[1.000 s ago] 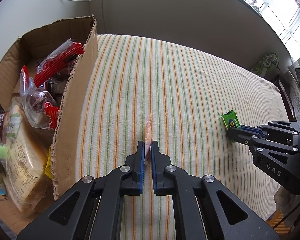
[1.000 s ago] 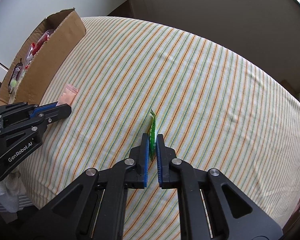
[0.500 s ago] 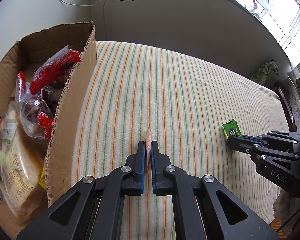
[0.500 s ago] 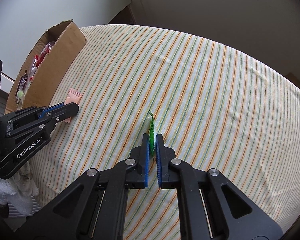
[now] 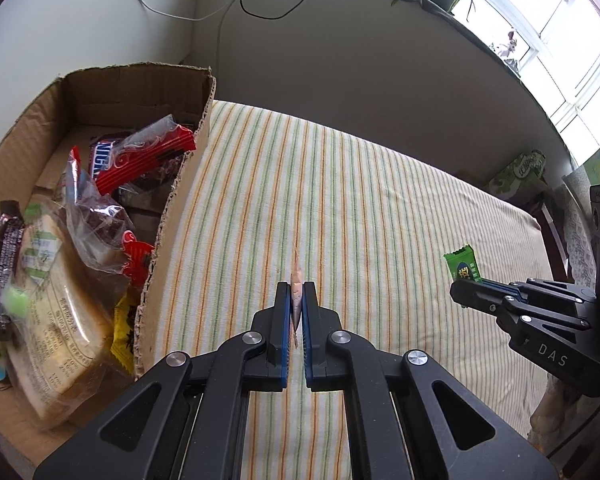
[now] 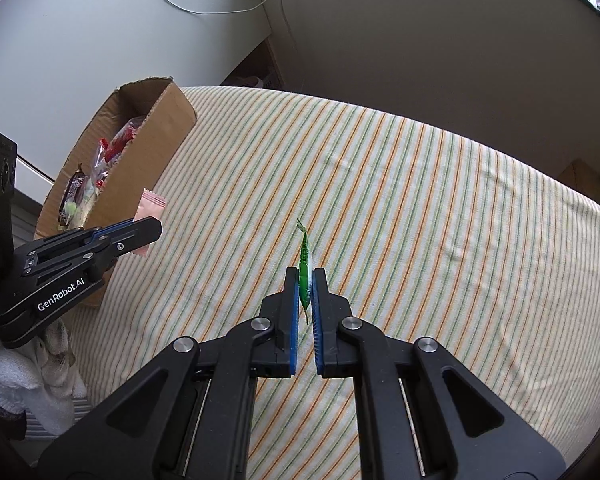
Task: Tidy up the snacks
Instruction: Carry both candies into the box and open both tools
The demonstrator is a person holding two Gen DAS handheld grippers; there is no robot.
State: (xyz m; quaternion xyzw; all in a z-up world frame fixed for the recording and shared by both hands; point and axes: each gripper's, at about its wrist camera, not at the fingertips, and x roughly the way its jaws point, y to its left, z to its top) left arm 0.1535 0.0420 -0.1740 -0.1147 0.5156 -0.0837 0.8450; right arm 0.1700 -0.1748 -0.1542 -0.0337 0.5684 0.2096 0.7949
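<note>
Left gripper (image 5: 296, 300) clamps a pink sachet (image 5: 296, 280) edge-on; right gripper (image 6: 305, 280) clamps a green candy (image 6: 304, 258) likewise. Both are clear of the striped cloth (image 5: 380, 208), likely for carrying. Box (image 5: 172, 216) of snacks sits at left beyond, apparently the destination.

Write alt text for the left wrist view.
The left gripper is shut on a thin pink packet above a striped tablecloth. An open cardboard box full of wrapped snacks stands on the left; on the right, the right gripper holds a green candy.
</note>
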